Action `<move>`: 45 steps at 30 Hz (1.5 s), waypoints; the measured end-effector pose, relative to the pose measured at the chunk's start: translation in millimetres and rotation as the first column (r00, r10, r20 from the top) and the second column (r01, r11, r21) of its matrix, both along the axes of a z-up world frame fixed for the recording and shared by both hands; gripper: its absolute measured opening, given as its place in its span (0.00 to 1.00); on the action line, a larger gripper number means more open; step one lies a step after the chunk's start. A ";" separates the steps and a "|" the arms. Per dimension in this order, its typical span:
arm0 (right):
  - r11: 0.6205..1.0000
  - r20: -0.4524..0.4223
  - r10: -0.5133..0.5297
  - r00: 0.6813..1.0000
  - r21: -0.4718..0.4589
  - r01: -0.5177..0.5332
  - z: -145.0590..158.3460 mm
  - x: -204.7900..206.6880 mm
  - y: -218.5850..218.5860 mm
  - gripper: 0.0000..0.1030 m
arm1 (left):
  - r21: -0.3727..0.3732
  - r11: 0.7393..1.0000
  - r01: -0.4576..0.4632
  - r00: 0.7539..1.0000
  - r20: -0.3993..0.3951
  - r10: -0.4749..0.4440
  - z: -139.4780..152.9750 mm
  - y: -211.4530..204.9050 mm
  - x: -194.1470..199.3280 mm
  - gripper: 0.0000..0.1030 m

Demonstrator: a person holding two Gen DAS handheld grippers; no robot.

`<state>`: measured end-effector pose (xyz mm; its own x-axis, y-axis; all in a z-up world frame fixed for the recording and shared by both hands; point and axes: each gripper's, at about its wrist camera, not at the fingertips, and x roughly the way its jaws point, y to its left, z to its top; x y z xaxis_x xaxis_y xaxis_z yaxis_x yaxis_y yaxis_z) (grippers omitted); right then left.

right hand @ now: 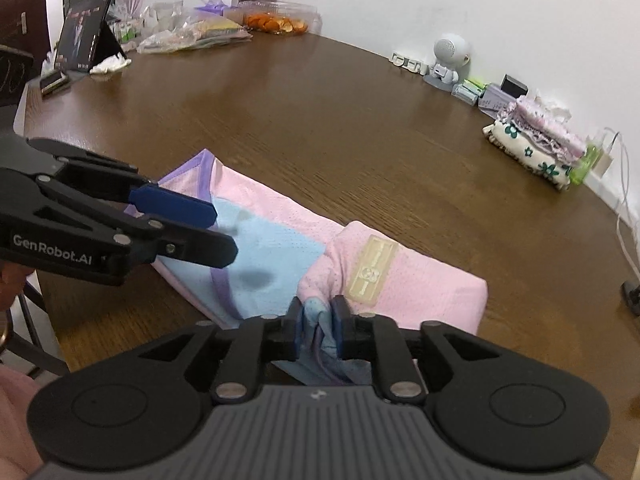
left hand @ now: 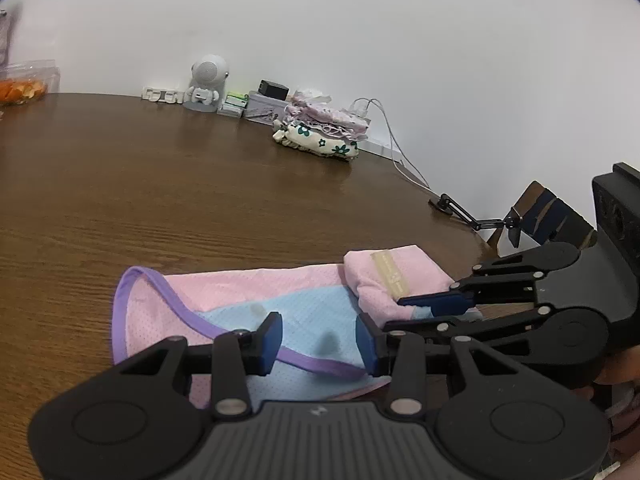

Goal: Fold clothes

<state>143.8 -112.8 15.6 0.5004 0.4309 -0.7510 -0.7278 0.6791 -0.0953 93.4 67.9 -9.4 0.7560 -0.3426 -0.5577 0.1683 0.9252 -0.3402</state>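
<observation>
The left gripper (left hand: 320, 340) hangs spread over the pink-and-blue garment (left hand: 240, 304) (partly folded); the right gripper (right hand: 318, 326) pinches its edge.

Two close wrist views, sharing garment (left hand: 256, 304) and table (left hand: 160, 184)

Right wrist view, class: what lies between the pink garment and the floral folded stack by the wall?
Only bare brown table separates the pink garment from the floral folded stack; the right wrist view shows this.
</observation>
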 end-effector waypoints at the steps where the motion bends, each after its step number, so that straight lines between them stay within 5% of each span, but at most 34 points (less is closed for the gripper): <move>1: 1.000 -0.009 -0.001 1.000 0.023 0.002 1.3 0.6 -2.4 0.32 | 0.001 1.000 -0.002 1.000 -0.002 0.002 -0.6 -0.8 0.5 0.38; 8: 0.972 -0.047 -0.050 0.998 0.228 0.059 25.2 -2.2 -47.0 0.53 | -0.003 1.000 0.021 1.000 -0.004 -0.021 0.2 -5.3 4.6 0.38; 15: 0.928 -0.068 -0.233 0.970 0.282 0.243 19.5 14.5 -98.3 0.55 | -0.156 0.985 0.071 0.992 -0.097 -0.087 -12.4 -20.8 41.9 0.36; 22: 0.916 -0.110 -0.230 0.967 0.311 0.254 3.1 13.3 -109.9 0.55 | -0.375 0.927 -0.022 0.977 -0.204 -0.059 -30.9 -13.8 72.0 0.07; 26: 0.922 -0.118 -0.197 0.973 0.315 0.225 -1.3 12.2 -107.1 0.55 | -0.333 0.943 -0.015 0.992 -0.119 -0.027 -14.6 -14.2 59.0 0.06; 29: 0.927 -0.114 -0.172 0.978 0.317 0.200 -0.5 9.4 -103.8 0.55 | -0.207 0.978 -0.005 0.999 -0.047 -0.005 0.5 -19.2 45.1 0.06; 33: 0.931 -0.117 -0.154 0.981 0.314 0.184 -1.9 8.6 -99.6 0.55 | -0.096 0.995 -0.028 0.998 -0.059 0.022 -2.7 -20.0 33.2 0.06; 36: 0.929 -0.111 -0.147 0.983 0.326 0.176 0.6 9.1 -98.4 0.55 | -0.114 0.993 -0.038 0.995 -0.094 0.028 -10.8 -14.4 33.5 0.13; 38: 0.921 -0.099 -0.147 0.984 0.348 0.173 5.6 10.6 -98.3 0.55 | -0.151 0.987 -0.053 0.995 -0.087 0.040 -10.3 -7.0 32.2 0.36; 40: 0.919 -0.081 -0.144 0.986 0.358 0.164 10.2 13.2 -95.5 0.54 | -0.199 0.976 -0.086 0.995 -0.071 0.073 -6.5 3.7 32.2 0.47; 43: 0.931 -0.059 -0.133 0.989 0.335 0.145 11.3 16.9 -85.8 0.41 | -0.223 0.966 -0.130 0.991 -0.070 0.117 -4.1 15.9 39.7 0.45; 45: 0.946 -0.059 -0.123 0.991 0.296 0.136 5.4 16.3 -76.7 0.32 | -0.214 0.968 -0.134 0.990 -0.082 0.118 -5.4 15.7 51.4 0.28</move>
<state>160.1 -189.5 21.0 0.5396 0.5719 -0.6179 -0.6307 0.7607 0.1532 144.7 83.6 -14.8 0.7637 -0.3665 -0.5315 0.0245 0.8391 -0.5434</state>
